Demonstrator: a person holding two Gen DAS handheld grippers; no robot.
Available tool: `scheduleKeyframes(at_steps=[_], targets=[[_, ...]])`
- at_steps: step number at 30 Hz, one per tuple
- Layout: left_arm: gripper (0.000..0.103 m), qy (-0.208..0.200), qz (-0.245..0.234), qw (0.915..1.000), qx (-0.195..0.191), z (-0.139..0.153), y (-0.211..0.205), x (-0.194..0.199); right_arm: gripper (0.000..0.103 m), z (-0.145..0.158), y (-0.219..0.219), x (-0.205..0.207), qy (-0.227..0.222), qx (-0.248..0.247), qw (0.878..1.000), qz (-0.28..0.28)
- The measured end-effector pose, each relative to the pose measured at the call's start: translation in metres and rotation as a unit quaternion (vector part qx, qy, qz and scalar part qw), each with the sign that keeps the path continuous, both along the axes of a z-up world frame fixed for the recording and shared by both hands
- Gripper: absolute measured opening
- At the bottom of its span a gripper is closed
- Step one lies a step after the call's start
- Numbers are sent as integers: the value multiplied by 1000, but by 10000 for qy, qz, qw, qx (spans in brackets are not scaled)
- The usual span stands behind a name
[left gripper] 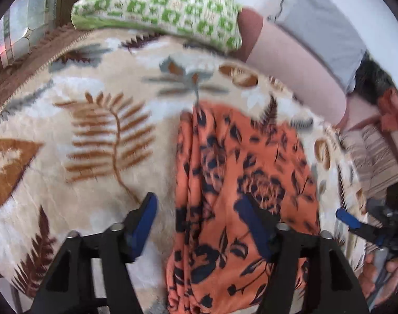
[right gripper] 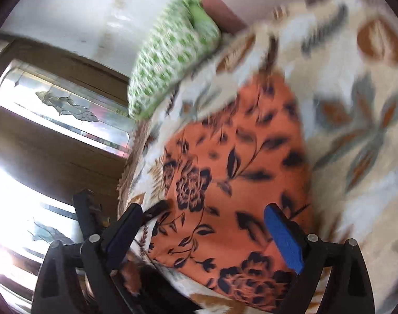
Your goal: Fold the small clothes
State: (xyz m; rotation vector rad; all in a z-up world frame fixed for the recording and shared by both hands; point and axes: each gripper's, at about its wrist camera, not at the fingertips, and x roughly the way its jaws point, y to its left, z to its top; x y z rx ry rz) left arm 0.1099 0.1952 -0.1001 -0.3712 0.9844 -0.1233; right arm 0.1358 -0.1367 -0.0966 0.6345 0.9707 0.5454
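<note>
Orange garment (left gripper: 240,183) seen folded beneath left hand-held gripper (left gripper: 196,225) and right hand-held gripper (right gripper: 212,235), both spread, nothing gripped. Fold could be undone if snagged.

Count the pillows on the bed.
1: a green-and-white patterned pillow at the far edge of the leaf-print blanket, beyond the orange floral garment. Others may lie out of view.

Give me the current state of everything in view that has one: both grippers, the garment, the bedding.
Left gripper: open, fingers apart above the cloth, holding nothing.
Right gripper: open wide, nothing held.
Orange floral garment: lying folded on the blanket, released.
Leaf-print blanket: spread flat under the garment.
Green patterned pillow: resting at the blanket's far edge.
</note>
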Motion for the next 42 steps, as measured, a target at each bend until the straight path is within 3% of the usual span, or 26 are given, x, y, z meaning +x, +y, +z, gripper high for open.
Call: scheduleKeyframes(at_steps=[2,5,7,10,11,12,14,18,23,26,29,32,35,37,38,39,40,42], targets=[[75,12,3,10000,-4,-3,4,6,96,-12,-21,6,215,142,9995,-190],[75,375,-222,9988,-206,-23,0,20,96,-40,-37,20,619,415,9966,-347],[75,604,-432,9971,-185,-38,-8,25,96,-59,-31,33,795,513,9953,-202],[75,557,-535,9970,-107,-44,-14,25,95,-84,-16,46,1097,708,9914,25],[68,585,-551,9967,-123,-44,-15,26,91,-87,-11,49,1063,630,9923,20],[47,608,-691,9954,-263,-43,-17,27,70,-84,-5,51,944,534,9940,112],[39,608,-784,9949,-185,-41,-22,28,42,-81,9,53,1026,283,9937,361],[27,431,-737,9964,6,-26,-29,26,34,-60,15,51,665,-122,9966,467],[25,-227,-871,9959,-47,20,-53,23,32,-4,9,47,-116,-434,9969,648],[25,-714,-1070,9917,-22,53,-84,28,32,33,-18,50,-537,-494,9959,540],[26,-971,-1260,9873,33,66,-117,43,32,55,-57,59,-779,-510,9951,341],[26,-855,-1376,9868,34,49,-151,66,32,46,-91,71,-678,-476,9965,123],[35,-520,-1517,9869,180,6,-179,89,36,8,-121,82,-489,-461,9975,-197],[37,35,-1563,9859,600,-33,-194,100,48,-35,-137,89,96,-690,9961,-534],[40,104,-1583,9855,608,-41,-194,98,56,-55,-143,90,512,-881,9921,-729],[43,-49,-1523,9869,533,-38,-189,91,56,-65,-147,87,650,-889,9908,-784],[46,-132,-1471,9874,575,-32,-185,86,56,-63,-150,79,475,-703,9931,-811],[49,-431,-1392,9873,639,-10,-176,75,57,-44,-150,68,178,-1006,9907,-898]])
